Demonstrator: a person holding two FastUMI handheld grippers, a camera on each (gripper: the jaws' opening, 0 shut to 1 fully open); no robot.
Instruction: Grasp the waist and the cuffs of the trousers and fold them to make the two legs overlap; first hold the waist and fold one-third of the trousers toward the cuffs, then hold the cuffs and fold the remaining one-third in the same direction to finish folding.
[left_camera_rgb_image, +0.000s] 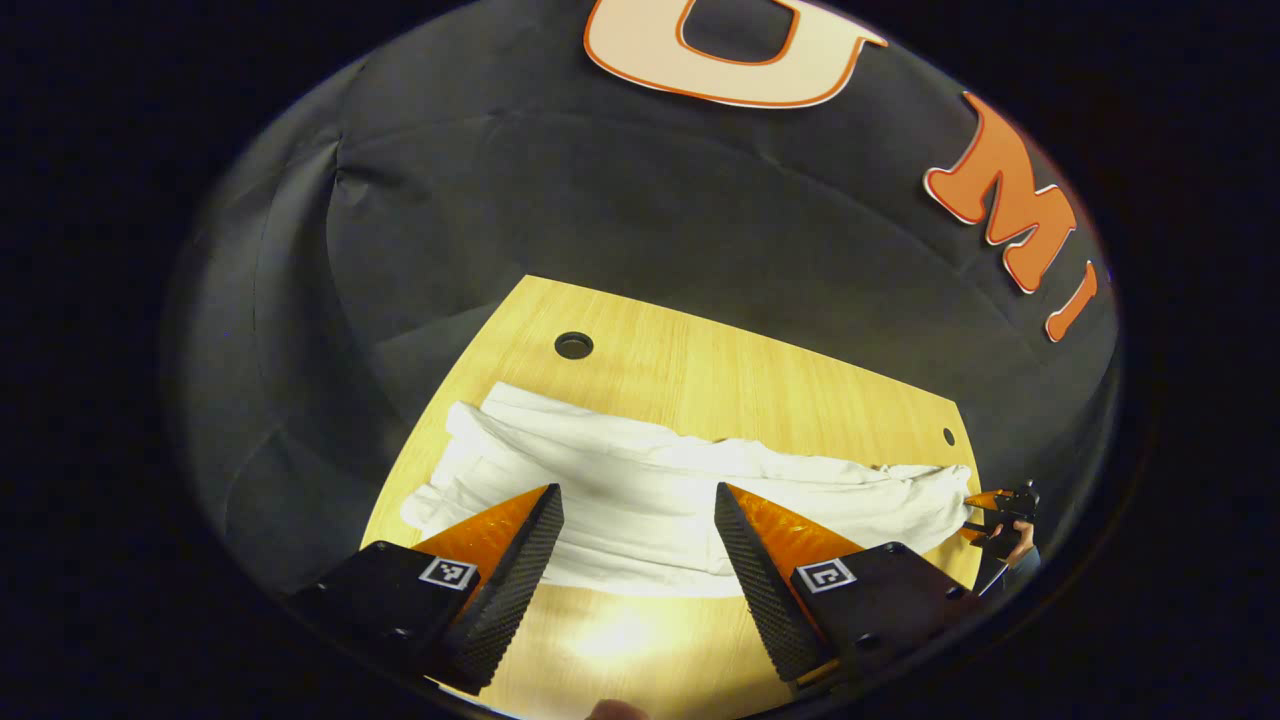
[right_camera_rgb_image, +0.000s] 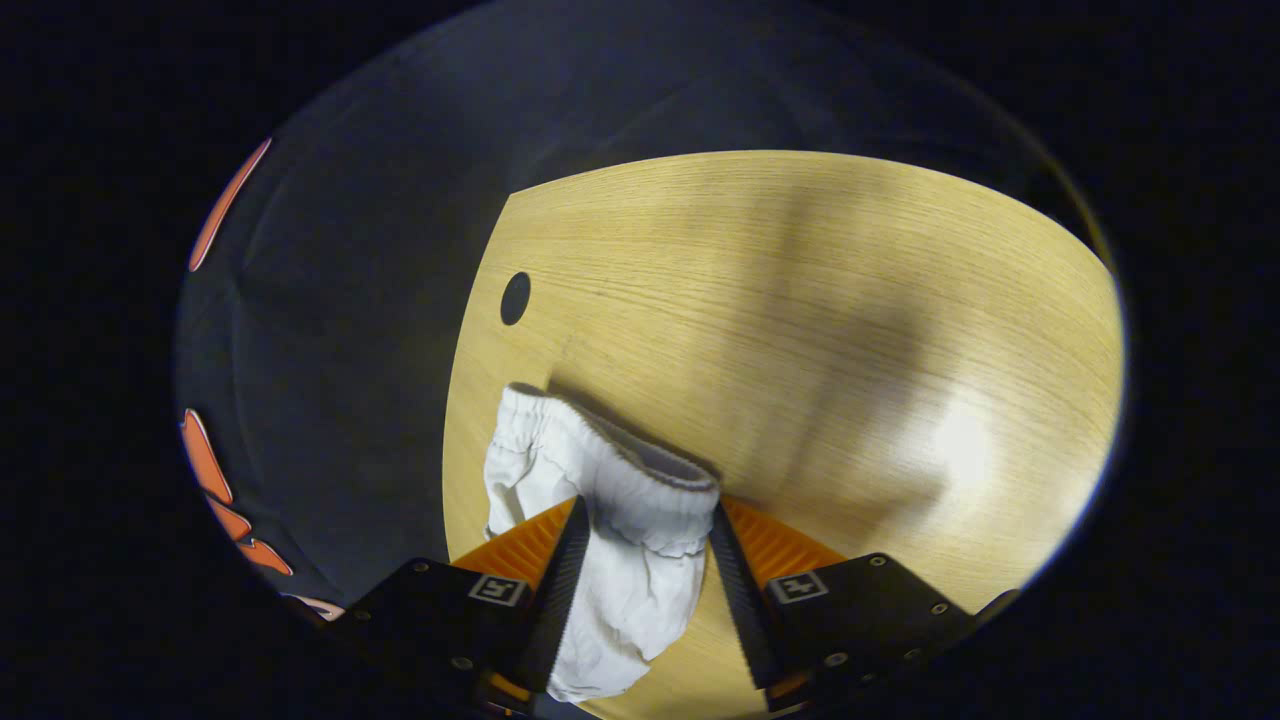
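Trousers (left_camera_rgb_image: 690, 490) lie flat on the table (left_camera_rgb_image: 700, 370) ahead of the left gripper (left_camera_rgb_image: 640, 535), jaws apart and empty, while the waistband (right_camera_rgb_image: 620, 480) is bunched between the right gripper (right_camera_rgb_image: 640, 560), apparently clamped; a low, even carry toward the cuffs is judged best.

trousers (left_camera_rgb_image: 650, 500) on table (left_camera_rgb_image: 700, 370) | table hole (left_camera_rgb_image: 573, 345) behind trousers

A pale wooden table (left_camera_rgb_image: 700, 370) stands against black cloth wall (left_camera_rgb_image: 600, 190).
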